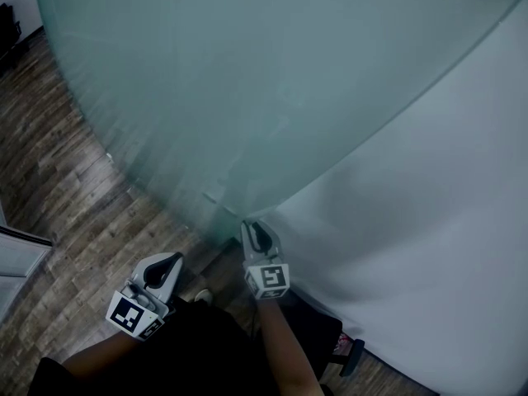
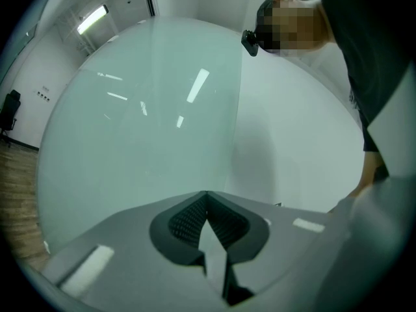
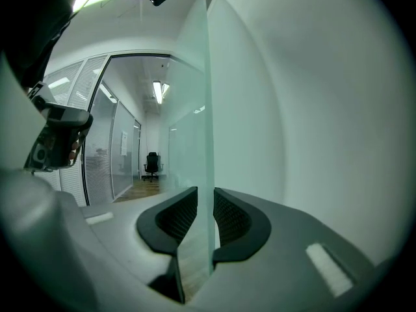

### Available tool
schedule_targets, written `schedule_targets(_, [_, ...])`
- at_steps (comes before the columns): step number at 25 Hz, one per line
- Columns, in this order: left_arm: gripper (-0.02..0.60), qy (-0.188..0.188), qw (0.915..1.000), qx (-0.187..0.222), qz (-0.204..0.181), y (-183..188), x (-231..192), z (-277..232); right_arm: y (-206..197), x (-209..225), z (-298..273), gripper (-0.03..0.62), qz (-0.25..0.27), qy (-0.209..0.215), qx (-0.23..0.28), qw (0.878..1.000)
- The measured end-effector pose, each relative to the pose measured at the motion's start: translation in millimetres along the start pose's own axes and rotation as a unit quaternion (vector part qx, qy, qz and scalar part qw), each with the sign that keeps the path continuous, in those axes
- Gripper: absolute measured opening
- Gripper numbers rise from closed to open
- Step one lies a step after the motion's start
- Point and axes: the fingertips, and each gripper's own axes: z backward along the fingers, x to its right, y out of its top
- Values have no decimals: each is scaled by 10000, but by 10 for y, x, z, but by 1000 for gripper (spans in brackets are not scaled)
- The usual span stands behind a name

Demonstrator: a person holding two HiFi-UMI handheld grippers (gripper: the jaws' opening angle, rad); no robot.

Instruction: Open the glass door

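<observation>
The frosted glass door point(image 1: 247, 81) fills the top of the head view, and its free edge comes down towards me. My right gripper point(image 1: 250, 225) stands at that edge. In the right gripper view the pane's edge point(image 3: 201, 96) runs straight between the jaws, and the right gripper point(image 3: 205, 197) is shut on it with a pad against each face. My left gripper point(image 1: 172, 260) hangs a little to the left and nearer me, apart from the glass. The left gripper point(image 2: 207, 197) is shut with its tips meeting on nothing, facing the door's surface point(image 2: 149, 122).
A white wall point(image 1: 429, 221) stands right beside the door's edge. Wooden floor point(image 1: 58, 163) spreads left and below. Past the door, a corridor with glass partitions holds an office chair point(image 3: 152, 163). A hand carries the left gripper point(image 3: 58, 142) at the left of the right gripper view.
</observation>
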Motion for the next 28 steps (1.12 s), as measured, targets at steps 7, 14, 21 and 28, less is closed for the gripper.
schedule_targets(7, [0,15,10000,40,29,-25,67,3,-62,-21,-25,94,-337,60,-31,9994])
schedule_targets(14, [0,33,9999,106,58,-3,93,5,13,-59,-15,100,-294,63,-115,9995])
schedule_targets(21, [0,-65,9999,97,50,-26,156,-39,294,-95,247,97,-273,-92,261,9992])
schedule_targets(28, [0,-303,9994,107,84,4,263,-137,531,-155,509,84,-142,-273,521,9982])
